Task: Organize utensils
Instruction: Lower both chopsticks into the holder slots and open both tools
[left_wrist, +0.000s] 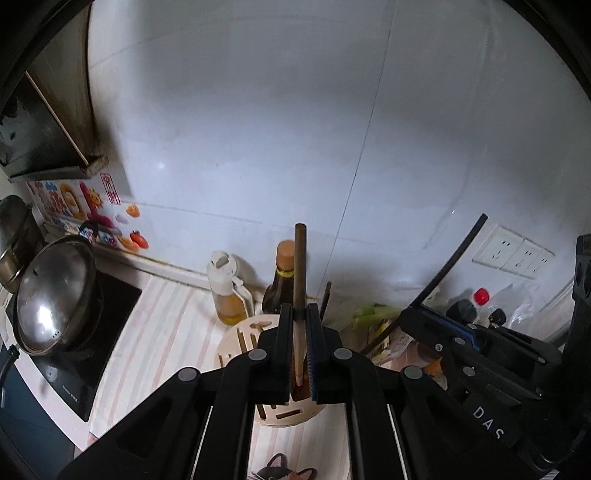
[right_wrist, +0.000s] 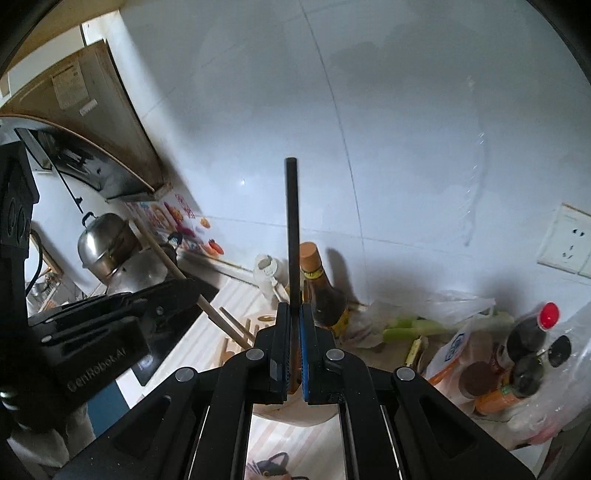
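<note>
Pinching a brown wooden chopstick (left_wrist: 299, 280) upright, left hand-held gripper (left_wrist: 299, 347) hangs above the round pale slotted holder (left_wrist: 236, 339). Right hand-held gripper (right_wrist: 294, 347) is clamped on a thin black chopstick (right_wrist: 291, 229).

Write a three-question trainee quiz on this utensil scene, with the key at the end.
1. True or false: the left tongs are shut on a wooden chopstick.
2. What colour is the chopstick clamped in the right tongs?
A. black
B. white
C. red
3. What round slotted thing stands on the counter below both tongs?

Key:
1. True; it stands upright between the pads.
2. A.
3. The pale utensil holder, with chopsticks already in its slots.
</note>
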